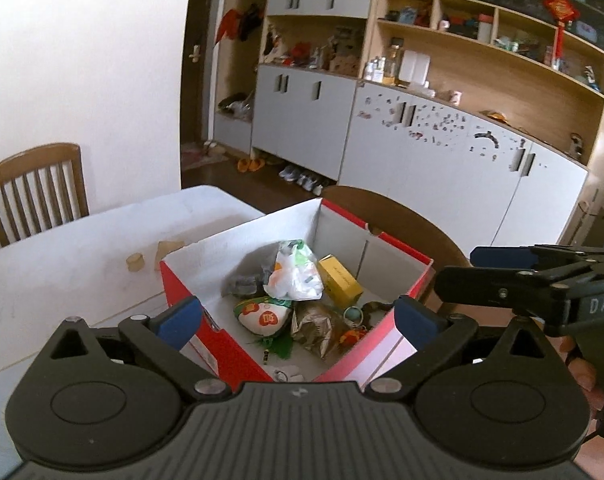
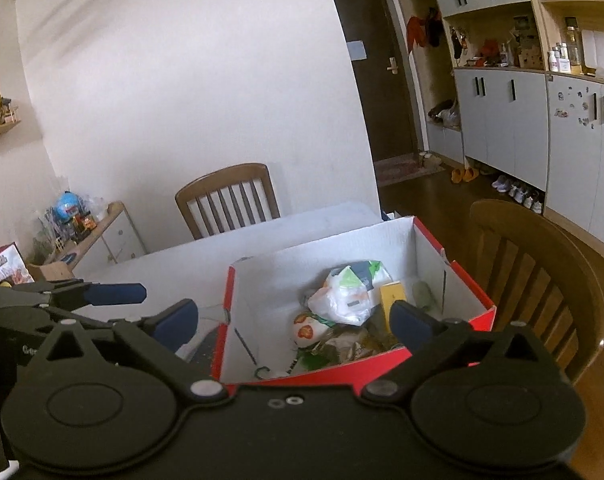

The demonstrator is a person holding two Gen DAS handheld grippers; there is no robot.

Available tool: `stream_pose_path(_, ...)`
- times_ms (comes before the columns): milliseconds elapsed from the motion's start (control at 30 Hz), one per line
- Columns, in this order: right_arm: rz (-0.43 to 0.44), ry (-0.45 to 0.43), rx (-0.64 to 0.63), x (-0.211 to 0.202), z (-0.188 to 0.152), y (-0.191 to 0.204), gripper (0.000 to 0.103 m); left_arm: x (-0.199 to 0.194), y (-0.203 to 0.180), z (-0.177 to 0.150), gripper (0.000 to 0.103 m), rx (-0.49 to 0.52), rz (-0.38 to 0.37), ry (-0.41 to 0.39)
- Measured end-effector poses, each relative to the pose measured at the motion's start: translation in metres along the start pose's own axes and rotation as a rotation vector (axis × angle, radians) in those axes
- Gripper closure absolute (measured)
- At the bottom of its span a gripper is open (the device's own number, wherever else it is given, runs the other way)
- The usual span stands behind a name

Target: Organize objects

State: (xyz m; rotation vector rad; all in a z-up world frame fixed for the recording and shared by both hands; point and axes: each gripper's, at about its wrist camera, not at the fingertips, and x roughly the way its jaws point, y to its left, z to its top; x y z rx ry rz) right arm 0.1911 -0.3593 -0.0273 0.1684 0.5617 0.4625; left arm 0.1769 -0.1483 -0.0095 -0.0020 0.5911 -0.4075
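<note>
A red cardboard box [image 1: 237,354] with white inner walls stands on the white table [image 1: 61,264]; it also shows in the right wrist view [image 2: 342,368]. Inside lie a white plastic bag [image 1: 295,274], a yellow carton [image 1: 340,280], a white and green pouch [image 1: 261,316], a crinkled foil packet [image 1: 318,326] and small trinkets. My left gripper [image 1: 297,316] is open and empty above the box's near corner. My right gripper [image 2: 293,320] is open and empty above the box's near edge; it shows from the side in the left wrist view [image 1: 502,276].
A wooden chair [image 2: 542,280] stands right of the box, another chair [image 2: 229,196] at the table's far side. Two small tan pieces [image 1: 153,254] lie on the table left of the box. Grey cabinets and cluttered shelves [image 1: 442,120] line the far wall.
</note>
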Motion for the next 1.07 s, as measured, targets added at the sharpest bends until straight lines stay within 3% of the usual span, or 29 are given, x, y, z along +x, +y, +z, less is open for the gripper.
stream_pose_path(1067, -0.053, 0.002, 0.036, -0.015, -0.02, 0.026, 0.001, -0.029, 0.009, -0.012, 0.0, 0.016, 0.006, -0.058)
